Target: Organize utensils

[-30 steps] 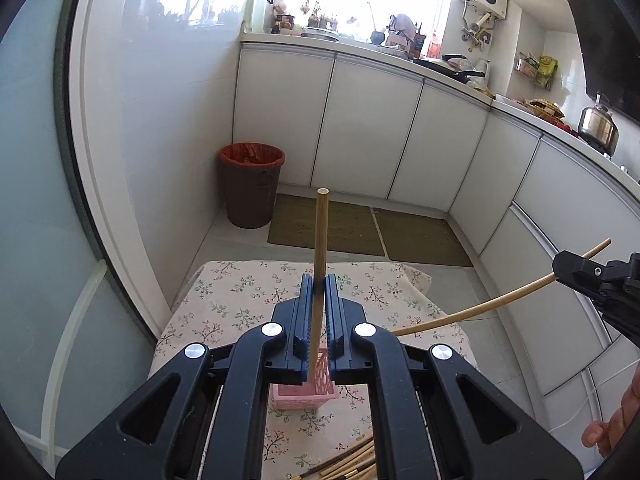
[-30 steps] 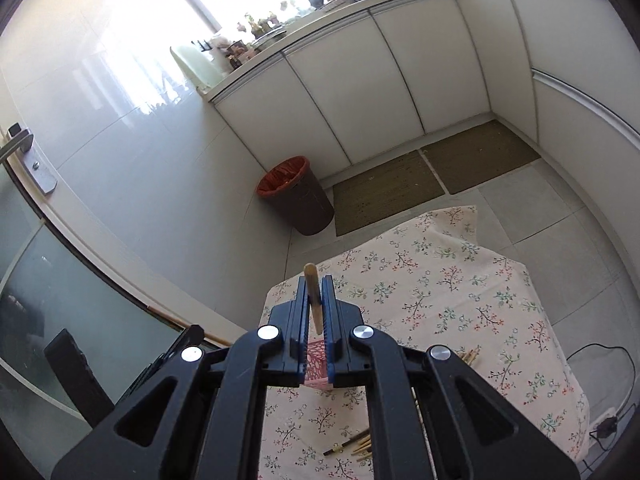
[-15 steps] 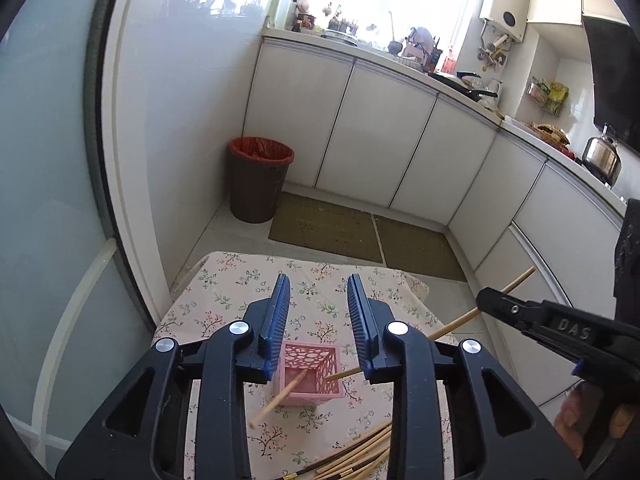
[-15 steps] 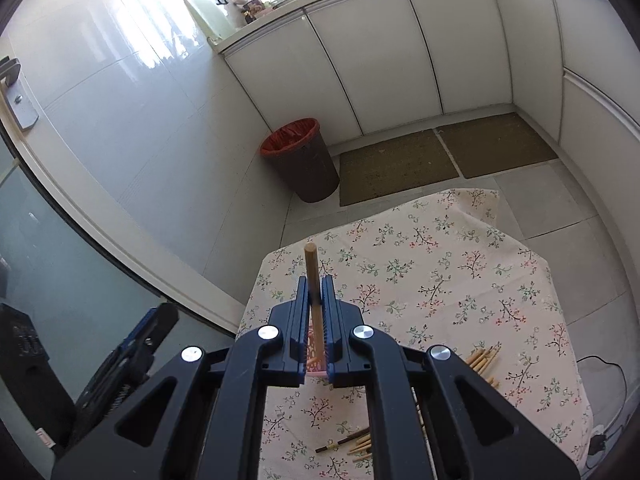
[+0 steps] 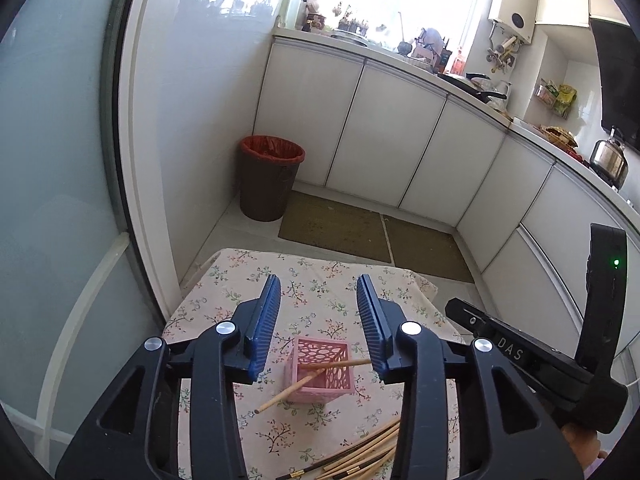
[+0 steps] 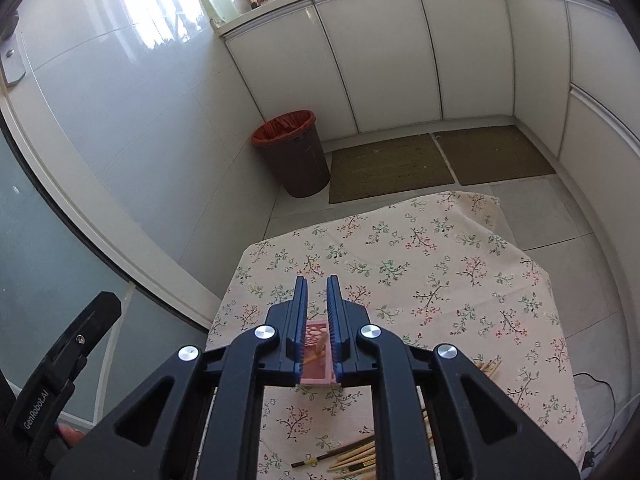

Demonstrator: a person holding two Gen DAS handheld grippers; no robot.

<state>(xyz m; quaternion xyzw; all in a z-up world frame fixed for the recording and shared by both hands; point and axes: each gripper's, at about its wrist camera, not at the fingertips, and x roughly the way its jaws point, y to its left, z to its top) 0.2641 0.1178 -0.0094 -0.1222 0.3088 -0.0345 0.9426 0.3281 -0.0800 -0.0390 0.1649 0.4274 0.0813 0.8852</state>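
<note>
A pink lattice holder (image 5: 320, 374) stands on the floral tablecloth (image 5: 320, 300). Two wooden chopsticks (image 5: 296, 388) lean out of it, one toward the front left, one to the right. My left gripper (image 5: 318, 320) hangs above the holder, open wide and empty. My right gripper (image 6: 317, 316) is above the same holder (image 6: 316, 340), its jaws a narrow gap apart with nothing between them. A pile of loose chopsticks (image 5: 360, 456) lies on the cloth in front, also in the right wrist view (image 6: 352, 460).
A brown bin (image 5: 270, 178) with a red liner stands on the floor beyond the table, by white cabinets (image 5: 380, 140). Two floor mats (image 5: 332, 228) lie past the table. The right gripper's body (image 5: 532, 364) is close at my left gripper's right.
Both grippers let go of their chopsticks, which now rest in the pink holder. The left opened wide; the right opened slightly. Both views pulled back a little.
</note>
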